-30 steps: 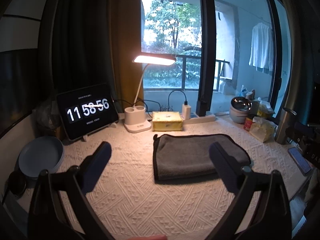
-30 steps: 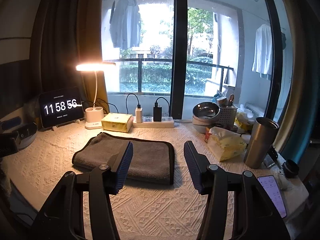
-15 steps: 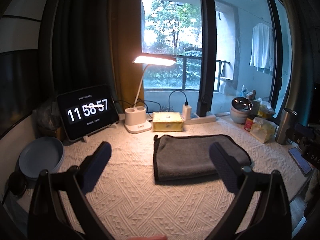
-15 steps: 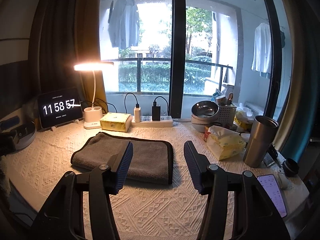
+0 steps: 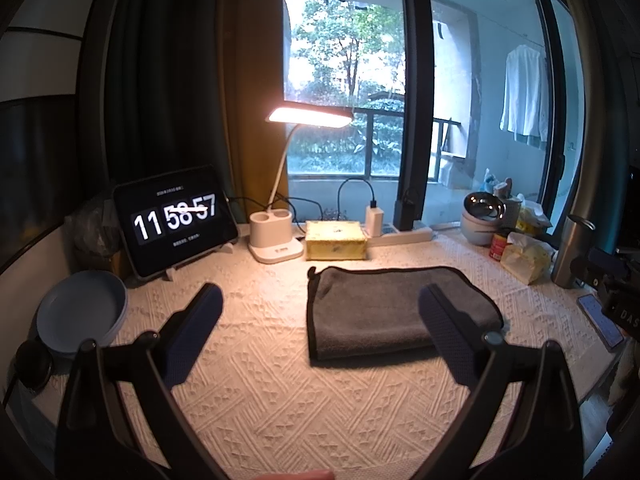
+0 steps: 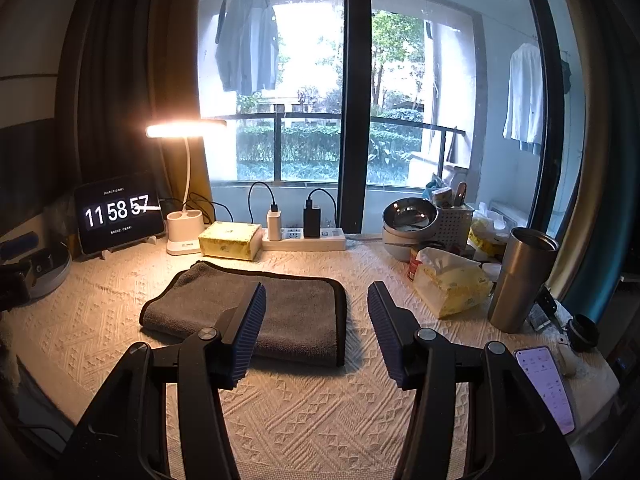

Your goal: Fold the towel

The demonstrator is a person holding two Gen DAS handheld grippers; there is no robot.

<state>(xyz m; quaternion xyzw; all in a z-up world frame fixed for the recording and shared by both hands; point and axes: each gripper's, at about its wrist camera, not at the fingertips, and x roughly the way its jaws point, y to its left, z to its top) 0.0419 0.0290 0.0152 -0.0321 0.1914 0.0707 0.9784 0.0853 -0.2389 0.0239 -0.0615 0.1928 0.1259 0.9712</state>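
A grey towel with a dark hem (image 5: pixel 384 308) lies folded into a flat rectangle on the cream textured table cover (image 5: pixel 280 392); it also shows in the right wrist view (image 6: pixel 292 312). My left gripper (image 5: pixel 320 300) is open and empty, held above the table in front of the towel, its right finger over the towel's right end. My right gripper (image 6: pixel 316 294) is open and empty, held above the towel's near right corner, its left finger over the towel.
Behind the towel stand a clock tablet (image 5: pixel 176 220), a lit desk lamp (image 5: pixel 276 248), a yellow box (image 5: pixel 336 240) and a power strip (image 6: pixel 304 238). Blue plates (image 5: pixel 80 316) sit far left. Bowls (image 6: pixel 408 220), tissue pack (image 6: pixel 452 284), steel tumbler (image 6: pixel 520 280) and phone (image 6: pixel 548 388) crowd the right.
Both grippers have stayed almost still, open above the table. The view has drifted very slightly. The clock went from 11:58:56 to 11:58:57.
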